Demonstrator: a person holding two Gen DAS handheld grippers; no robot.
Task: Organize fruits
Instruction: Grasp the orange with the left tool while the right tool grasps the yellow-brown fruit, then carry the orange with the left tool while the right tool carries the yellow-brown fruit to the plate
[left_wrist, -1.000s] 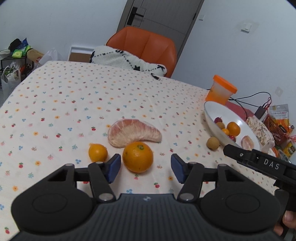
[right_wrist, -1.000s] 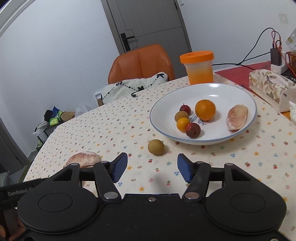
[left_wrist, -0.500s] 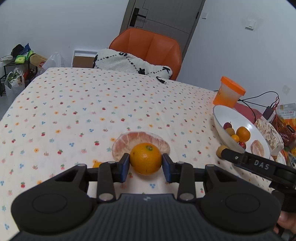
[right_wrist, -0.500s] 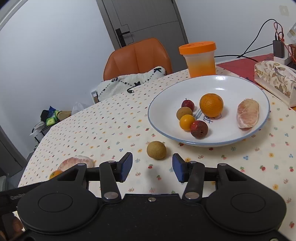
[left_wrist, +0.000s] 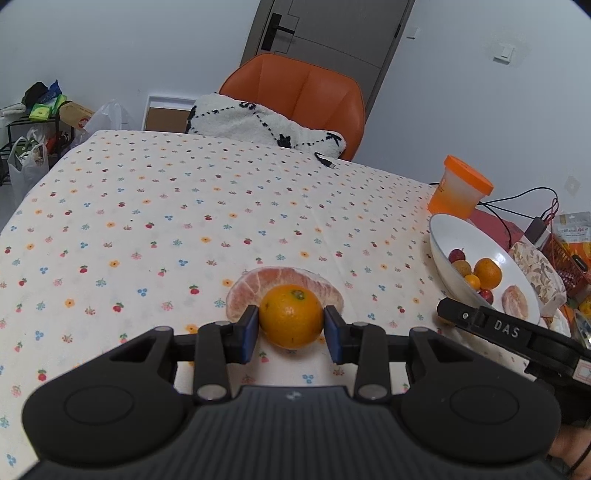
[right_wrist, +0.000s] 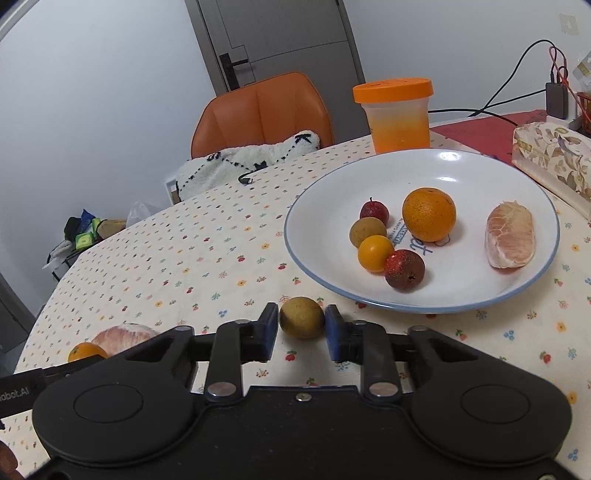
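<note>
In the left wrist view my left gripper (left_wrist: 291, 329) is shut on a round orange (left_wrist: 291, 319), blue pads pressed on both its sides, just in front of a peeled pomelo segment (left_wrist: 247, 286) on the flowered tablecloth. In the right wrist view my right gripper (right_wrist: 301, 326) has its pads against both sides of a small brown fruit (right_wrist: 301, 320) on the cloth, just short of the white plate (right_wrist: 369, 301). The plate holds an orange (right_wrist: 428, 213), a pomelo piece (right_wrist: 510, 240) and several small red, yellow and brown fruits.
An orange-lidded cup (right_wrist: 397, 118) stands behind the plate, and a floral tissue box (right_wrist: 554, 155) is to its right with cables and a red cloth beyond. An orange chair (left_wrist: 295, 96) with a white blanket sits at the table's far edge.
The left gripper closed on the orange and has held it since. The right gripper moved forward to the brown fruit and its jaws closed in on it.
</note>
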